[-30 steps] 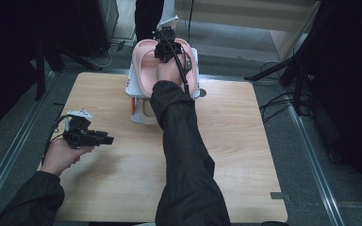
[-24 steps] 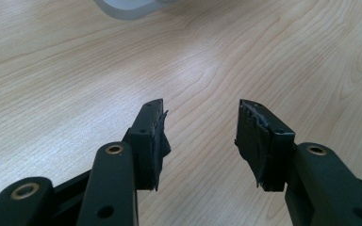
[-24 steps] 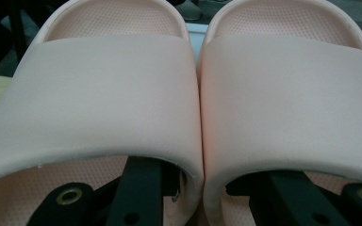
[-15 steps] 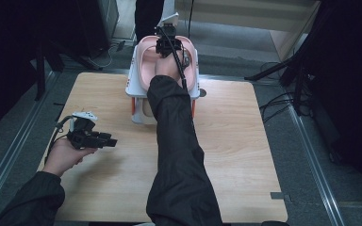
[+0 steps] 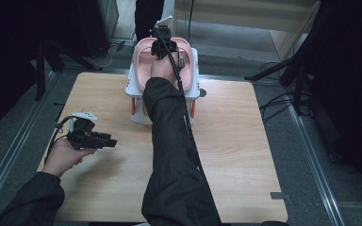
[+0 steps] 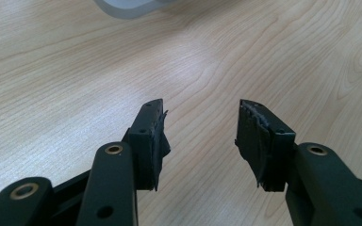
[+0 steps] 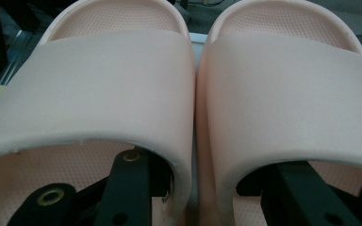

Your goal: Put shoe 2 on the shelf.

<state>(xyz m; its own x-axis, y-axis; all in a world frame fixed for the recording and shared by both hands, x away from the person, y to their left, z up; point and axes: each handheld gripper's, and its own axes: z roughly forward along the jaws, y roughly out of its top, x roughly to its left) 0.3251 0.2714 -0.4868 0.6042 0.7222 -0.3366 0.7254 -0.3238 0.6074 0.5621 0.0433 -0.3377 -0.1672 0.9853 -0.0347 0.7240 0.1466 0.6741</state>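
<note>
low in the left of the high view the left gripper point(image 5: 104, 141) hangs over the bare wooden table point(image 5: 245, 155), its jaws spread wide with nothing between them. further up, past the middle of the frame, a white rack point(image 5: 139, 80) stands at the table's far edge with a pair of pink slippers point(image 5: 143, 52) side by side on top. the right gripper point(image 5: 165, 46) reaches there, one jaw slid under each slipper's strap, pinching their two touching inner edges
</note>
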